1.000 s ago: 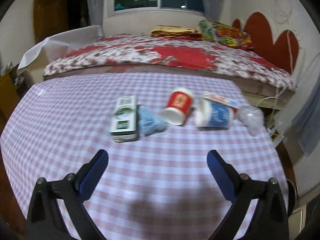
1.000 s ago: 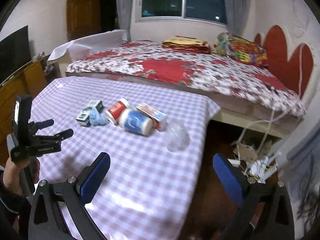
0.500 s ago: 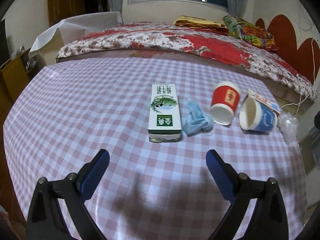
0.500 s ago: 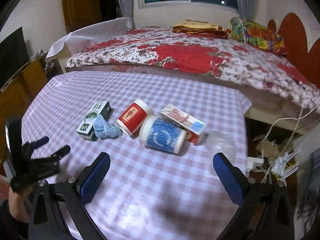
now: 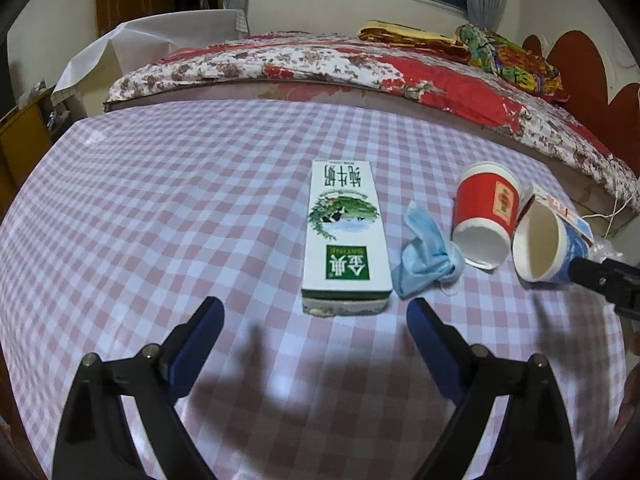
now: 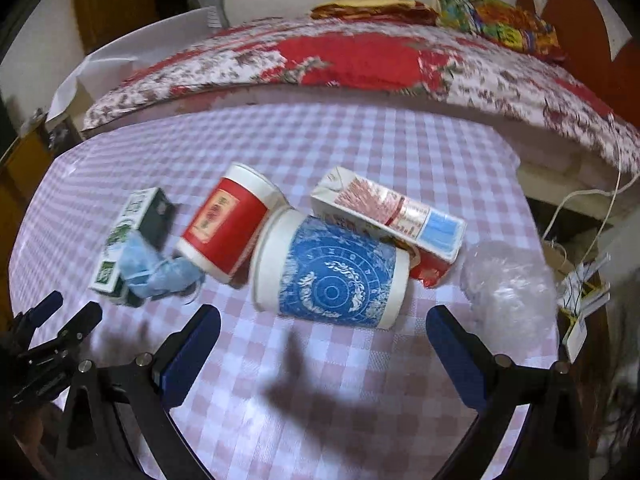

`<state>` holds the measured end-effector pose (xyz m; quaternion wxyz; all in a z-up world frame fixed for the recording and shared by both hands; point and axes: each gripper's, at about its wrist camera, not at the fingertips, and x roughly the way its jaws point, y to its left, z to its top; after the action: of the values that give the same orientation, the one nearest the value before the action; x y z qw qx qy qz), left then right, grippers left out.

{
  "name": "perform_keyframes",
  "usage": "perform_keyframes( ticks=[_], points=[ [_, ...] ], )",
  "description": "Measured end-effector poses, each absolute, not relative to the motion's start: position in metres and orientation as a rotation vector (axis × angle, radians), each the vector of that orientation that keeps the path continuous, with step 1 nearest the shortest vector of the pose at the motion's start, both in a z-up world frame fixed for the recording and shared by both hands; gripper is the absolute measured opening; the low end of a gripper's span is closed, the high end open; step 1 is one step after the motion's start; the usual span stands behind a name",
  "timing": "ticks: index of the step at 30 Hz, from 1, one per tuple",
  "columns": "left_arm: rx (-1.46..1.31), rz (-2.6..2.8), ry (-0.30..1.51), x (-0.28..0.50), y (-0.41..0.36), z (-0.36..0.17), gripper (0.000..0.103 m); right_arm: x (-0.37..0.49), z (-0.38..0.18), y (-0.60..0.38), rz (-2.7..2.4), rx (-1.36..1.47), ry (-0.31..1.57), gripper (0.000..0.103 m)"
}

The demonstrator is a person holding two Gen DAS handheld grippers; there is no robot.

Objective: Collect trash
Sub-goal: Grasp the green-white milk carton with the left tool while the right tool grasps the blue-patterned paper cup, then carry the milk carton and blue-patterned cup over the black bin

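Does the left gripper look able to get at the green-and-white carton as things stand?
Probably yes. The left gripper is open and lined up with the green-and-white carton, bare tablecloth between them. The crumpled blue mask beside it may crowd one finger.

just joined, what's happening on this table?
A person holding two sets of tongs is about to collect trash from the checkered tablecloth. Both are open and empty. The left tongs face the end of the green-and-white milk carton, with the crumpled blue face mask beside it. The right tongs hover before the tipped blue-patterned paper cup. The red paper cup also lies tipped. Nothing is picked up yet.
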<state>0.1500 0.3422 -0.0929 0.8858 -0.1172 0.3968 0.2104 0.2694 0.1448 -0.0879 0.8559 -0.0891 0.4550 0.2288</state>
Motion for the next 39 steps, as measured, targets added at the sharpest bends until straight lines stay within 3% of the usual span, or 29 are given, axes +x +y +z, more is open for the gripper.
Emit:
perform_keyframes(
  ticks=[14,19,20,22,23,24,39],
  points=[
    [-0.233,0.436,0.864,0.179,0.35,-0.107,0.088,0.293,-0.111,0.159,0.465,-0.141,1.001,0.103],
    [-0.235,0.43,0.866,0.183,0.351,-0.11,0.081,0.298,-0.114,0.153,0.443,-0.116,1.008,0.103],
    [-0.239,0.426,0.868,0.183,0.351,-0.111,0.079,0.299,-0.115,0.152,0.447,-0.112,1.008,0.103],
    [-0.251,0.403,0.874,0.185,0.351,-0.114,0.056,0.299,-0.115,0.153,0.461,-0.115,1.009,0.102],
    [-0.247,0.401,0.874,0.185,0.351,-0.114,0.055,0.298,-0.115,0.153,0.467,-0.12,1.006,0.09],
    [-0.242,0.403,0.869,0.185,0.351,-0.113,0.055,0.297,-0.114,0.154,0.474,-0.124,1.005,0.088],
    [-0.201,0.398,0.792,0.143,0.332,-0.078,0.055,0.255,-0.066,0.122,0.535,-0.127,0.923,0.088]
  ],
)
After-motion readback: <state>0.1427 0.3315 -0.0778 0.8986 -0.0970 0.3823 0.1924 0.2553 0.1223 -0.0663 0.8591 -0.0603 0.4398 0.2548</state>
